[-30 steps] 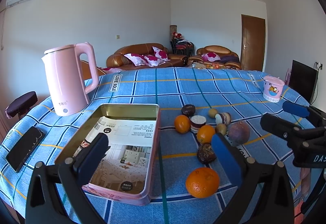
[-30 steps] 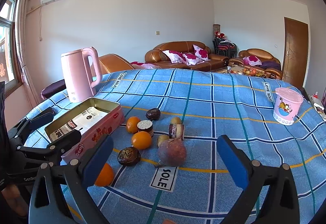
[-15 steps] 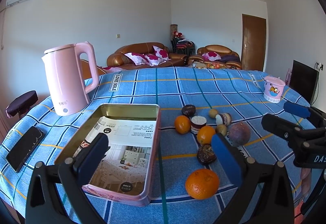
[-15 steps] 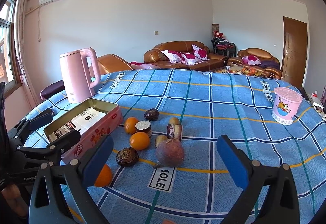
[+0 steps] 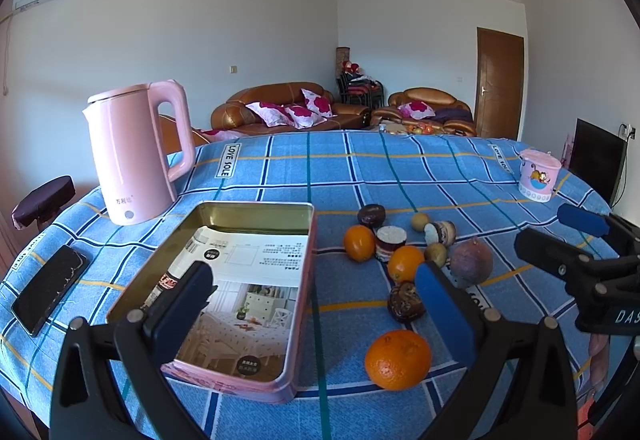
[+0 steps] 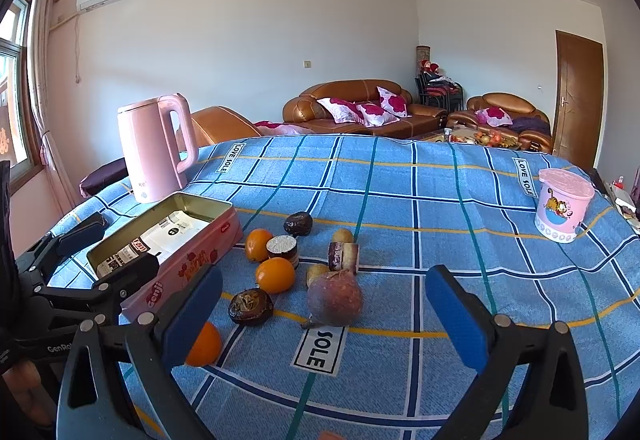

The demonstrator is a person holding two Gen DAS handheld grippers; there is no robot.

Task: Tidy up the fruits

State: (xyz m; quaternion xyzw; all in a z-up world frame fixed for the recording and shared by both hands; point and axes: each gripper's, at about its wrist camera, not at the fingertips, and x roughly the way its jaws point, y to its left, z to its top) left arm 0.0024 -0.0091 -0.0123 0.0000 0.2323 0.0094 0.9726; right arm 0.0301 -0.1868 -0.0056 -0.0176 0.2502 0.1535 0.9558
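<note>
Basically we held both grippers off the table with nothing in them: left gripper (image 5: 316, 304) had its pads wide apart, hovering over the near end of the pink tin (image 5: 240, 292), and right gripper (image 6: 324, 308) was spread just as wide, facing the fruit pile. Fruits sat loose on the blue checked cloth (image 6: 440, 207), none in the tin yet, so we judged the task barely begun. The tin lay open beside the pile with only a printed sheet inside, likely set there as the target. Nearest our left pads was a lone orange (image 5: 398, 359), apart from the rest. The big purple fruit (image 6: 335, 298) sat about centred between the right pads, probably the first pick. Kettle (image 5: 136, 155), phone (image 5: 48, 292) and pink cup (image 6: 562, 203) stood well clear.
</note>
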